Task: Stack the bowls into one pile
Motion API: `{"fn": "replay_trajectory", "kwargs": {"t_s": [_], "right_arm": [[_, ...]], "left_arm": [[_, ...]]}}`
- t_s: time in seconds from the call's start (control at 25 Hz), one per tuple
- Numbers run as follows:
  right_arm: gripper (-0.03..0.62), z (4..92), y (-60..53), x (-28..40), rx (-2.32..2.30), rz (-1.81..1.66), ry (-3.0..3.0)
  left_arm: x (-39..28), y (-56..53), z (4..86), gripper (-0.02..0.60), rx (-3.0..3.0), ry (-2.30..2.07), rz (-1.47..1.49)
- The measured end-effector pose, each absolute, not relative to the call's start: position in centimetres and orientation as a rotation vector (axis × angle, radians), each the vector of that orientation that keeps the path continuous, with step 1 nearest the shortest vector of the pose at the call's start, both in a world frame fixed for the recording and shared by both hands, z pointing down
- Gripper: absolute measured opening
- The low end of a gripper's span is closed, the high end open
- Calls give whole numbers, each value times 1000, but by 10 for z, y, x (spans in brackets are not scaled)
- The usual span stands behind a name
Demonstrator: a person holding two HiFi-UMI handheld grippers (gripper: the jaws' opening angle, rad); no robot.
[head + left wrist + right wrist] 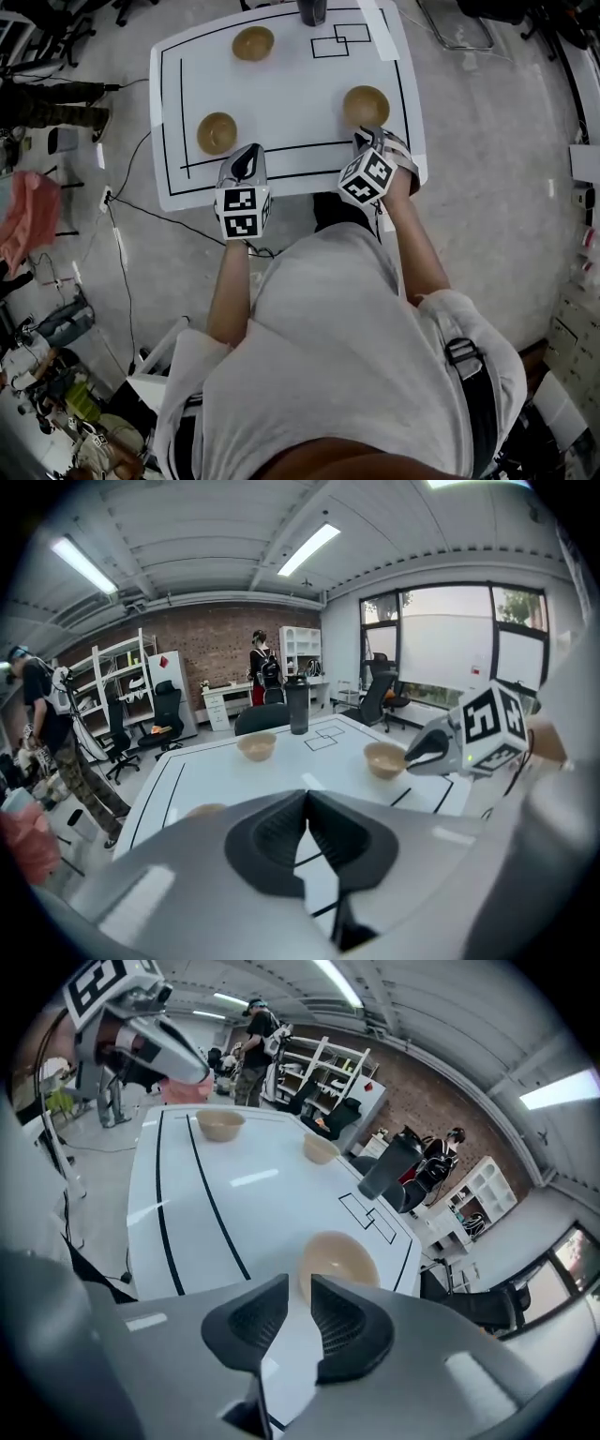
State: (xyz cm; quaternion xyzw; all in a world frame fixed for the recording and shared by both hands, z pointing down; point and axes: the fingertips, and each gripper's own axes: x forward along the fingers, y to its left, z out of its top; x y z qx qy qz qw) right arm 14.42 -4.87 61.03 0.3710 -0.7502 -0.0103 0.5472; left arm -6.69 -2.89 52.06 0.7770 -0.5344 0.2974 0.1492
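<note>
Three bowls sit apart on the white bench (281,94), none stacked yet: one at the far side (253,43), one near the left (217,133), one near the right (366,105). My right tongs (300,1283) stand narrowly apart with nothing between the pads, and the right bowl lies straight ahead of them, showing just past the gap in the right gripper view. My left tongs (307,794) are pressed fully together and empty. The left bowl lies ahead of them and off to the left, so I would have to swing that hand across before it lines up. The bowls are round, so no long axis matters, only which part of the rim I take. I judge the right hand nearer its bowl, and its jaws would need to straddle the near rim, one inside and one outside
</note>
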Motion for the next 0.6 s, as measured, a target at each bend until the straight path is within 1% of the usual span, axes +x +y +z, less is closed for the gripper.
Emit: {"fn": "replay_trajectory", "kwargs": {"t_s": [0.16, 0.36, 0.4, 0.44, 0.48, 0.6], "right_arm": [[80, 626, -55, 140, 811, -86, -1713], [100, 645, -66, 139, 763, -119, -1652], [95, 647, -68, 138, 758, -130, -1644], [75, 649, -71, 137, 754, -144, -1636], [35, 650, -73, 137, 751, -160, -1631], [26, 646, -80, 131, 744, -172, -1648]], "left_arm": [[-71, -36, 524, 2, 2214, -1540, 847], [-75, -39, 528, 3, 2206, -1537, 836], [-77, -39, 530, 3, 2198, -1540, 835], [-80, -39, 531, 3, 2190, -1545, 834], [-82, -40, 532, 2, 2182, -1549, 832], [-89, -42, 532, 3, 2164, -1562, 823]]}}
